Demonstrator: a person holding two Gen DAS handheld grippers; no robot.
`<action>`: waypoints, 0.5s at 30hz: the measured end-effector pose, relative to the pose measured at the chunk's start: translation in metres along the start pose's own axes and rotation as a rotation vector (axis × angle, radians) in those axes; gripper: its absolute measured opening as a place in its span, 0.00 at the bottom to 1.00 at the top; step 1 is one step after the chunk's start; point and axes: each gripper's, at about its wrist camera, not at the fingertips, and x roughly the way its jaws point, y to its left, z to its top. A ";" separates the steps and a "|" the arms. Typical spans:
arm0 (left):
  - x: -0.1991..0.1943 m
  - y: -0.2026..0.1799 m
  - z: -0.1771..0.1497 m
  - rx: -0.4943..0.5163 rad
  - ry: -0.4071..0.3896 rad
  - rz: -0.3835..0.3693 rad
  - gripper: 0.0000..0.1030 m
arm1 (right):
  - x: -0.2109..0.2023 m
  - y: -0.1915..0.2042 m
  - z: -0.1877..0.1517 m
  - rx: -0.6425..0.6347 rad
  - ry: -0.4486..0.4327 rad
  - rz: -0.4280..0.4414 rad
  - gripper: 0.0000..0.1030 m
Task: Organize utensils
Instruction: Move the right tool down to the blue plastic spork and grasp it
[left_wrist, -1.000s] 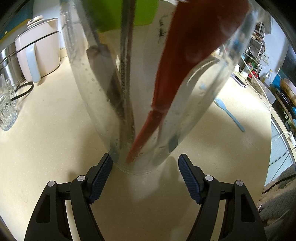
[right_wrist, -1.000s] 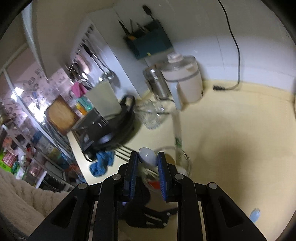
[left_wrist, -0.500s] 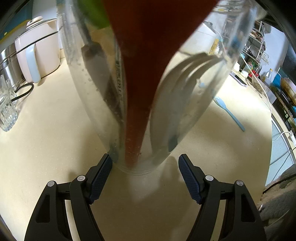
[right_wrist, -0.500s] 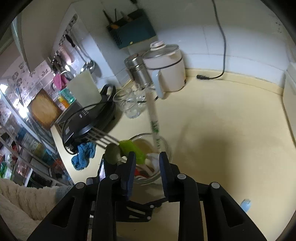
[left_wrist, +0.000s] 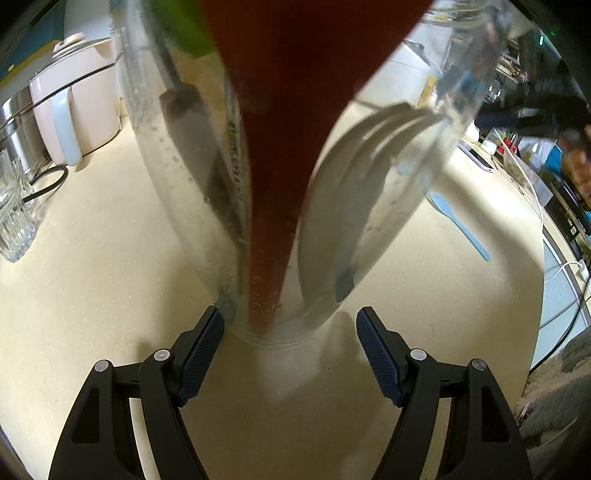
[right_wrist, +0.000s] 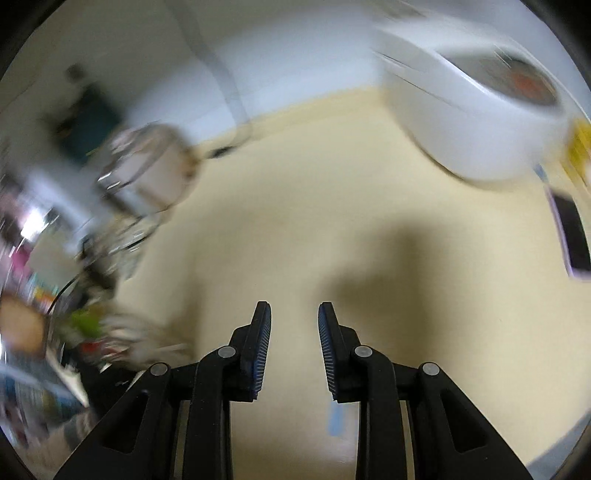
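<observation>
A clear glass jar (left_wrist: 399, 206) stands on the cream counter just in front of my left gripper (left_wrist: 290, 349), which is open with its pads on either side of the jar's base, not pressing it. Inside the jar are a red spatula (left_wrist: 280, 166), a green utensil (left_wrist: 181, 29), a dark-handled utensil (left_wrist: 192, 122) and a white fork (left_wrist: 354, 177). A light blue fork (left_wrist: 460, 225) lies on the counter to the right. My right gripper (right_wrist: 294, 325) is open and empty above bare counter; the jar (right_wrist: 110, 332) is a blur at its lower left.
A white kettle (left_wrist: 77, 118) with a blue handle, a steel pot and a ribbed glass (left_wrist: 14, 221) stand at the left. In the blurred right wrist view a white appliance (right_wrist: 476, 122) sits at the upper right and a phone (right_wrist: 574, 236) at the right edge.
My right gripper let go of the green utensil into the jar, opened wider and swung away to the right. The left gripper and jar stayed still.
</observation>
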 end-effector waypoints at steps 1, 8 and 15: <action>0.000 0.000 0.000 0.000 0.000 0.000 0.75 | 0.006 -0.007 -0.002 0.002 0.022 -0.024 0.26; 0.000 -0.001 0.000 0.000 0.000 0.001 0.75 | 0.060 -0.001 -0.031 -0.111 0.158 -0.114 0.26; -0.001 0.000 -0.002 -0.001 0.000 -0.002 0.75 | 0.083 0.019 -0.038 -0.227 0.164 -0.190 0.46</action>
